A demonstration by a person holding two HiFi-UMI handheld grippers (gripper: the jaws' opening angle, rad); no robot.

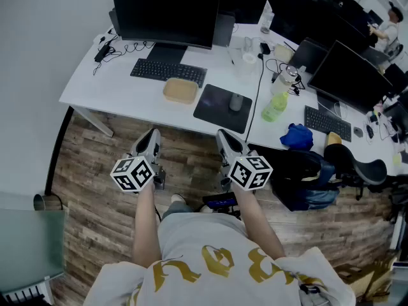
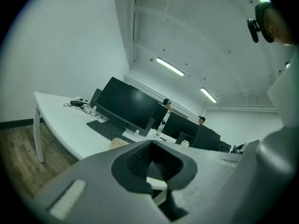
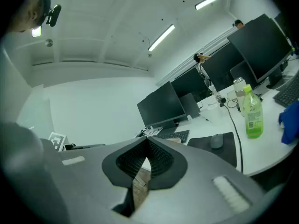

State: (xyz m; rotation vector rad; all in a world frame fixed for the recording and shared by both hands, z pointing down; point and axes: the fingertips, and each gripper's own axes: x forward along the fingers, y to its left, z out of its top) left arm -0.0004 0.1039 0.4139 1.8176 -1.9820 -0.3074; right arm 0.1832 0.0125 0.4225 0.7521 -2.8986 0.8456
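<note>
Floor: wooden boards point(image 1: 95, 190) under both grippers, which hang over them and short of the desk.
Surface: white point(image 1: 115, 85), its front edge just ahead of the two gripper tips.
Monitor: dark point(image 1: 167, 16), at the back edge, turned toward the front edge as for someone seated there.
Keyboard: black point(image 1: 167, 71), just in front of the monitor's foot.
Mouse pad: dark point(image 1: 213, 110), at the front edge and nearest the right gripper.
Left hand-held gripper: point(image 1: 153, 136) held low before the body, aimed at the surface. Its jaws are closed tip to tip with nothing between them point(image 2: 150, 144), which looks like a carrying pose.
Right hand-held gripper: point(image 1: 224, 136) beside the left and apart from it, also closed on nothing point(image 3: 147, 141).
Tan container: shallow point(image 1: 181, 91), near the front edge between keyboard and mouse pad, nearest the left gripper and untouched.
Green bottle: upright point(image 1: 275, 107), right of the pad, beside a cable.
Mouse: grey point(image 1: 236, 102), on the pad's right half.
</note>
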